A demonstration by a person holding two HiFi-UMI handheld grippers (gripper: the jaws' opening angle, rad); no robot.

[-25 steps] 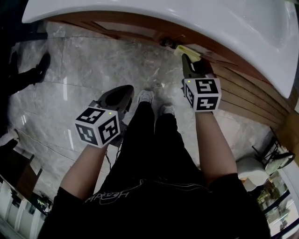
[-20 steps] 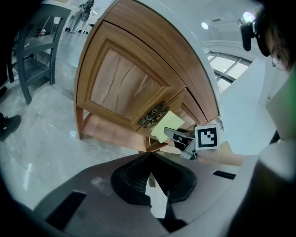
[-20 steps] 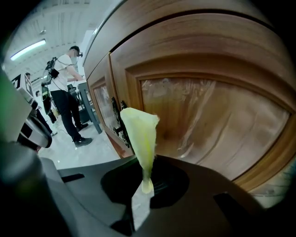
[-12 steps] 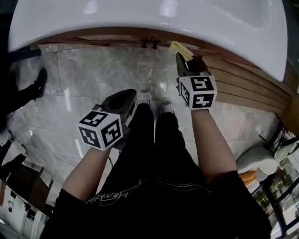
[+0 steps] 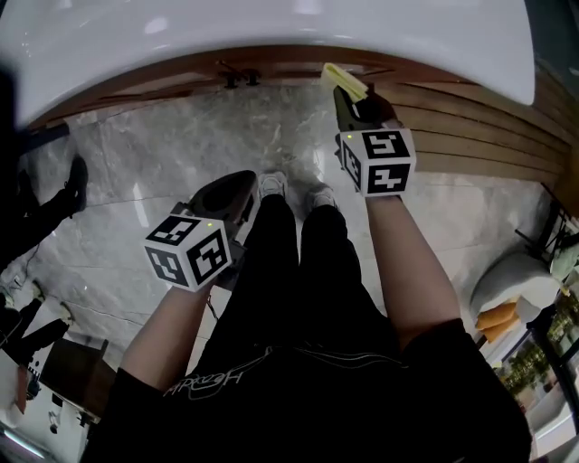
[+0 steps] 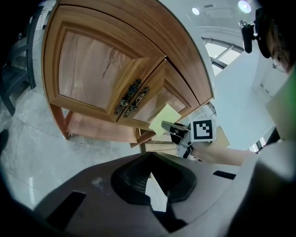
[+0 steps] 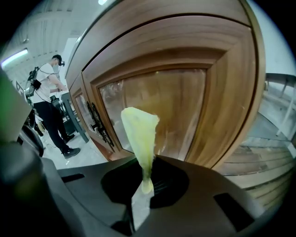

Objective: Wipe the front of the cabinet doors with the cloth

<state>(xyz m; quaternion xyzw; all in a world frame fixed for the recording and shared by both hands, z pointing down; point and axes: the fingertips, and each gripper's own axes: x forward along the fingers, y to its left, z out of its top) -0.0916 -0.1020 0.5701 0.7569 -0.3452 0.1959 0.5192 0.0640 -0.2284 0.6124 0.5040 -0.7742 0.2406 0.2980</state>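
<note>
1. Head view: your right gripper is reached forward and up under the white countertop. It pinches the yellow cloth, and the cloth's free end stands just at the wooden cabinet doors. I judge you hold it this way so the loose part meets the wood rather than the jaws. Your left gripper hangs low beside your leg over the marble floor. It is well apart from the cabinet and seems only to be parked out of the way.

2. Left gripper view: this tool's jaws are drawn together with nothing between them, so it has no part in the wiping now. Past it you see both doors closed, with their two ornate handles side by side at the seam. The cloth lies flat against the lower part of the right-hand door. Since the doors are closed, what the cabinet holds cannot be seen. A low open shelf runs beneath them, and I make out nothing standing on it.

3. Right gripper view: the jaws are clamped on the cloth's gathered lower end, and the rest rises as a narrow fold in front of the door's inset panel. Whether the fold presses the panel or stands just off it, I cannot tell from here. The handles are off to the left, so you are on the panel, not the seam. A person stands far back on the left.
</note>
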